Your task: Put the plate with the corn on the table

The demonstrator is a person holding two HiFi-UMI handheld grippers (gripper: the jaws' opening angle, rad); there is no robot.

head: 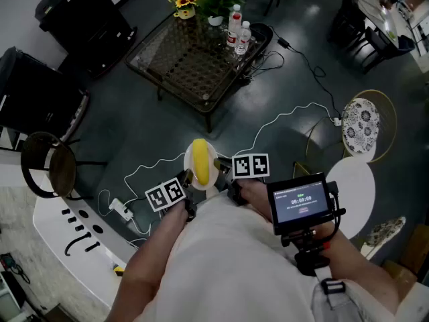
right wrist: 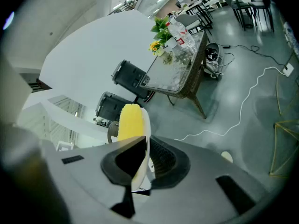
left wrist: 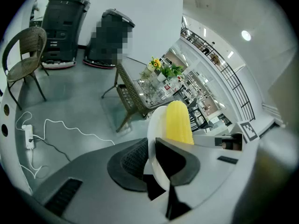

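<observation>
**A:** Where is the plate (head: 209,184) now?

**B:** It is up in the air, right between my two grippers. My left gripper (left wrist: 156,160) pinches one edge. My right gripper (right wrist: 141,160) pinches the other edge. Each pair of fingers is pressed tight with the rim in between.

**A:** And the corn (head: 200,161)?

**B:** It lies on top of the plate, just past my fingertips. Nothing holds it there.

**A:** Where is the table (head: 191,66)?

**B:** Far ahead of my fingers, well apart from the plate. So the plate is not put down yet.

**A:** What could go wrong?

**B:** The corn is round. If one side of the plate dips lower than the other, I think the corn rolls off. The rim looks smooth too. If I squeeze too softly, it may slip out of my fingers.

**A:** Anything else?

**B:** A white cable (head: 288,118) lies on the floor (head: 134,133) between me and the table. It could catch a foot and shake the plate. Bottles (head: 238,29) and flowers (head: 184,1) stand at the far end of the table. I should aim for the bare near part, or I may knock them.
</observation>
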